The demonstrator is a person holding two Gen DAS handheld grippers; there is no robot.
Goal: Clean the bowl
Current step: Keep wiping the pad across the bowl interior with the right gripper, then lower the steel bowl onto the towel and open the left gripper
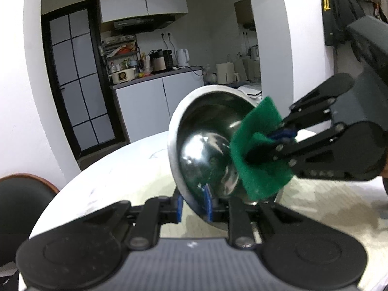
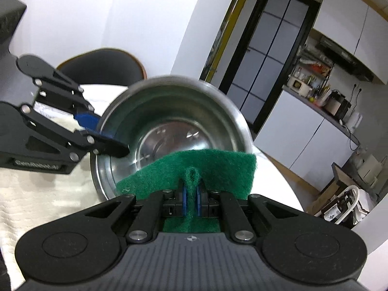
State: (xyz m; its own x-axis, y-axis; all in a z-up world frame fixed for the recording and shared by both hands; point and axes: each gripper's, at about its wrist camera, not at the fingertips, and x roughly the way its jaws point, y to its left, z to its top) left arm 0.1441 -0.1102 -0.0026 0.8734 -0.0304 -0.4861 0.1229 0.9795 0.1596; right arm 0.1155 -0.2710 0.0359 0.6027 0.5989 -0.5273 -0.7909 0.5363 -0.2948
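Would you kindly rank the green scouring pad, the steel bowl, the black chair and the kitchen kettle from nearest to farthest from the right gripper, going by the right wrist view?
1. Green scouring pad: pinched between the right gripper fingers.
2. Steel bowl: just ahead, tilted toward the camera, its rim held by the left gripper.
3. Black chair: behind the bowl, to the left.
4. Kettle: on the kitchen counter, far right.

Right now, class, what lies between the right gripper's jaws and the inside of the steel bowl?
The green scouring pad, pinched in the right gripper, fronts the bowl; the right wrist view shows it.
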